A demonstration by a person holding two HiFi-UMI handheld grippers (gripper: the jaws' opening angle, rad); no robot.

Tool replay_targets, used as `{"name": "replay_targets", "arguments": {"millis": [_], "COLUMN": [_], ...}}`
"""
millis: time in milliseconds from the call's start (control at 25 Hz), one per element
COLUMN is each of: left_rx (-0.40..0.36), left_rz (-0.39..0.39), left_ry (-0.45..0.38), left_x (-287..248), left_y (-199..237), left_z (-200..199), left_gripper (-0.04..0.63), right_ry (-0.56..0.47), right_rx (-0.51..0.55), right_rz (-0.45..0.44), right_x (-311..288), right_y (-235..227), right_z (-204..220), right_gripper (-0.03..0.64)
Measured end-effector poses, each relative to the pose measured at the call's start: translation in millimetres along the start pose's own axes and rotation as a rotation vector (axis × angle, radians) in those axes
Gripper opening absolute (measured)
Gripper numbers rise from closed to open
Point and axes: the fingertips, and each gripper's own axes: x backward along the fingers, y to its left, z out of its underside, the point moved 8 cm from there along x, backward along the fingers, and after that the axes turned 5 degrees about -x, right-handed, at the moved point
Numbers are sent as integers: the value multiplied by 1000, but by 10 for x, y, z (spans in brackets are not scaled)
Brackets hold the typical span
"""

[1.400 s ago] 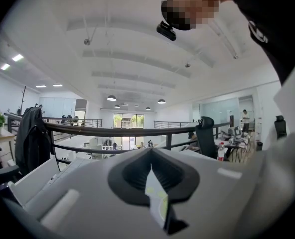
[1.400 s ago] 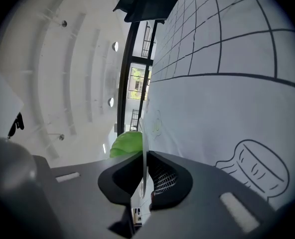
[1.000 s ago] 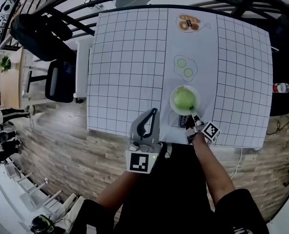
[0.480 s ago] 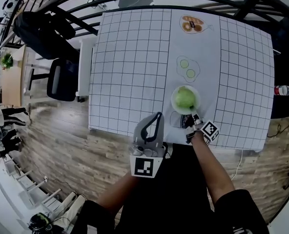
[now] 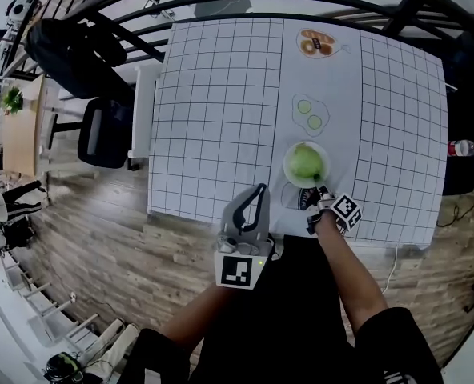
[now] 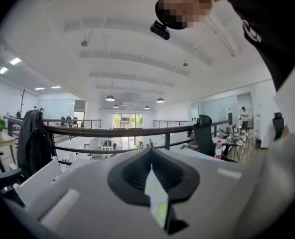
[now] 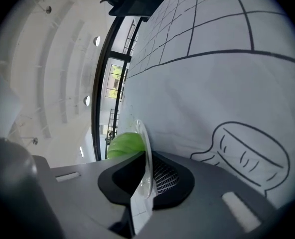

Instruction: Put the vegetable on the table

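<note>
Right tongs (image 5: 321, 192) are clenched on the near rim of the plate (image 5: 288, 157), a thin edge which gives a firm hold for moving it. On the plate lies the green vegetable (image 5: 304, 162), at the near side of the table (image 5: 213, 94), right of the middle. Left tongs (image 5: 258, 192) are pressed together and empty, held just left of the plate, probably waiting. Farther away, drawn outlines (image 5: 308, 114) seem to mark places for food.

Open tablecloth (image 5: 213, 110) left of plate (image 5: 287, 166)
</note>
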Motion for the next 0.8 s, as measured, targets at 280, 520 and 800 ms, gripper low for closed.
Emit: {"name": "replay_targets", "arguments": {"millis": [280, 520, 800], "left_rx": [70, 119, 167], "left_rz": [36, 21, 64], "left_ry": [-16, -38, -67], "left_x": [174, 517, 1047], "left_y": [60, 158, 182], "left_z": [-5, 12, 112], "left_gripper": [8, 8, 8], "right_ry": [-36, -113, -112], "right_rx": [-32, 63, 524], "right_rz": [25, -30, 23], "right_x": [229, 754, 1466], "right_y": [-15, 252, 1101], "right_z": [-122, -181, 357], "right_gripper": [133, 108, -3]}}
